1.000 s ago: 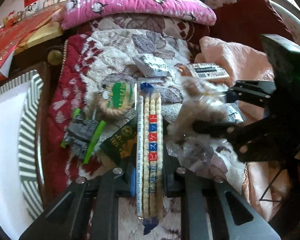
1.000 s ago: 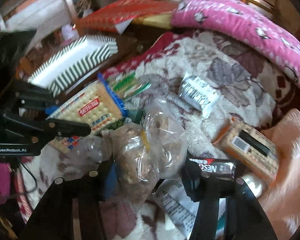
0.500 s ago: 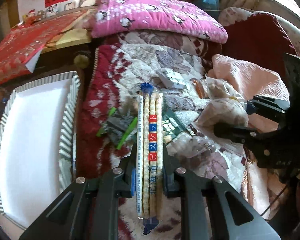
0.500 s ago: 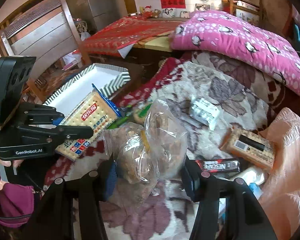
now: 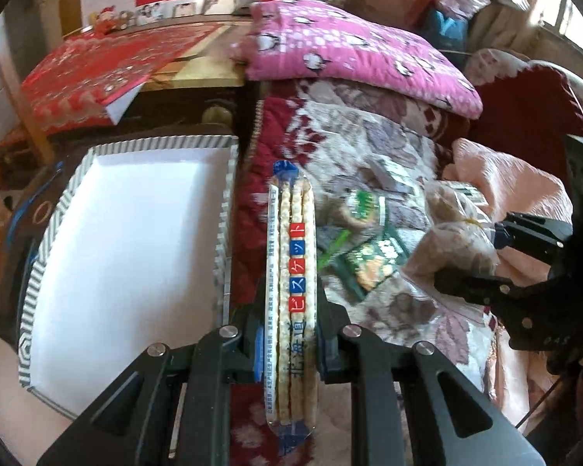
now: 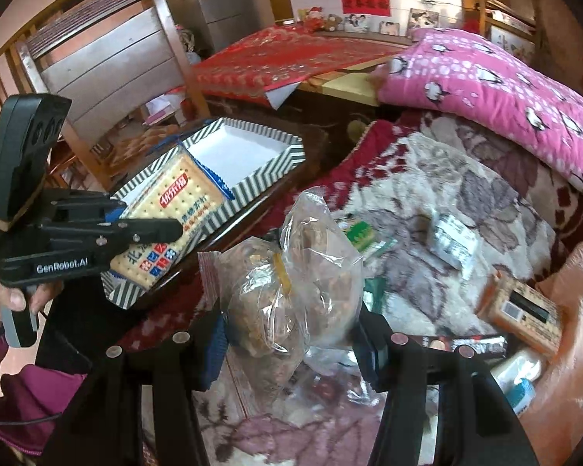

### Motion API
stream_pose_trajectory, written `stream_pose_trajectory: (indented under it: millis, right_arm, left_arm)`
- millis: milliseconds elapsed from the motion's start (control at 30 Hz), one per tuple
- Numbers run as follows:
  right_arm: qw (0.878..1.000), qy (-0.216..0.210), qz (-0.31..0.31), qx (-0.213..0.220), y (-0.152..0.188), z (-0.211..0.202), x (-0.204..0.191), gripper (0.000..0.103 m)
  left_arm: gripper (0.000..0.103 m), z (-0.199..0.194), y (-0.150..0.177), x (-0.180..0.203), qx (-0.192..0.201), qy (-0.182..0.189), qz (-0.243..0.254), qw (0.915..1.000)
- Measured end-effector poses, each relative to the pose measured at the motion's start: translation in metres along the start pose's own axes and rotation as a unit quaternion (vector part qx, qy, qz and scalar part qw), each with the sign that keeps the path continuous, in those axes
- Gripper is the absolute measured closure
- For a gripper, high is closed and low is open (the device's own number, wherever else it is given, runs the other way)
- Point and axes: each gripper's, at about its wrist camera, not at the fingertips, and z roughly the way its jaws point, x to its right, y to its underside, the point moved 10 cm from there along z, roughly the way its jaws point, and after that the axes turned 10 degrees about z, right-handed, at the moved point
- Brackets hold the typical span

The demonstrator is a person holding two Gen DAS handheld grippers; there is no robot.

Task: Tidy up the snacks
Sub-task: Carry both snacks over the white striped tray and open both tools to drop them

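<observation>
My left gripper (image 5: 287,343) is shut on a long cracker pack (image 5: 291,291) with red and blue squares, held in the air beside the striped white tray (image 5: 132,240). In the right wrist view the left gripper (image 6: 151,229) holds the cracker pack (image 6: 171,209) over the tray (image 6: 248,155). My right gripper (image 6: 291,345) is shut on a clear plastic bag of brown snacks (image 6: 291,272), lifted above the floral blanket. The left wrist view shows the right gripper (image 5: 466,260) and the snack bag (image 5: 447,240) at the right.
Snacks lie on the floral blanket (image 6: 466,194): a green round pack (image 5: 363,209), a white packet (image 6: 452,239), an orange box (image 6: 524,316), a dark Nescafe stick (image 6: 474,343). A pink quilt (image 6: 486,77) lies behind. A wooden chair (image 6: 97,58) stands at the left.
Both grippers rose and moved left with their loads. The cracker pack is now next to the tray, which fills more of the left wrist view.
</observation>
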Motion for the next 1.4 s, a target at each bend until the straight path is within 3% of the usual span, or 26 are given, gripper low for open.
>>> stream_pose_trajectory:
  millis: [700,1067,1400]
  right_arm:
    - [0.996,-0.049,-0.072,-0.036,-0.031,0.055,-0.098,0.043]
    - [0.989,-0.077,-0.109,-0.057,-0.043,0.090,-0.152,0.043]
    - [0.987,-0.083,-0.117,-0.079,-0.039,0.113,-0.163,0.043]
  left_arm:
    - [0.085,-0.016,0.038,-0.115,-0.007,-0.061,-0.103,0.9928]
    - [0.085,-0.007,0.055,-0.146,-0.020,-0.073,-0.141,0.9871]
    - [0.085,-0.003,0.063,-0.159,-0.027,-0.083,-0.152,0.9846]
